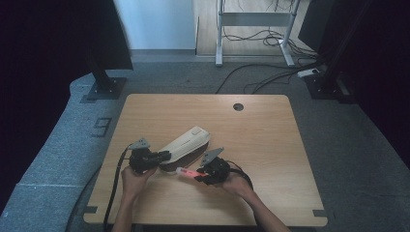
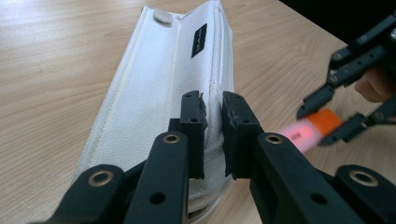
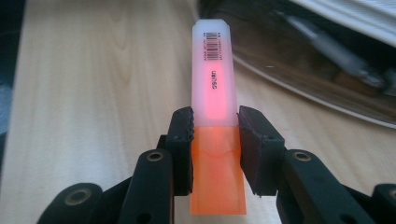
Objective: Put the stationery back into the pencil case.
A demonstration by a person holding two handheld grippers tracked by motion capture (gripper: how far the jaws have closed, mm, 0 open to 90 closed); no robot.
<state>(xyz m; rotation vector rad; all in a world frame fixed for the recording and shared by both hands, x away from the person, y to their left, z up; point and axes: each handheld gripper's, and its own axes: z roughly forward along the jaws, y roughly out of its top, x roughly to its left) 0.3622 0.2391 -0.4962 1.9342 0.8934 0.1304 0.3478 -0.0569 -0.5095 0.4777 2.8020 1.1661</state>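
I hold one highlighter (image 3: 214, 93) in my right gripper (image 3: 215, 140); the jaws are clenched on it where the orange cap meets the pink body, and its pink end points toward the dark opening of the pencil case (image 1: 186, 142). My left gripper (image 2: 214, 126) pinches a fold of the white fabric at the near end of the case, jaws almost closed on it, to keep the mouth open. The case lies on the wooden table (image 1: 270, 145), near the middle, and the highlighter is just beside its open side, above the table.

What I fear: the grip sits near the cap, so the long pink body can swing or slip if its tip catches the zipper edge. The fabric fold is thin; if it slides out of the left jaws, I think the opening will collapse and the highlighter will push the case away instead of entering.

My count: one case, one highlighter, two grippers, one table. Inside the case I see at least one pen-like thing (image 3: 327, 44), blurred; more I cannot tell.
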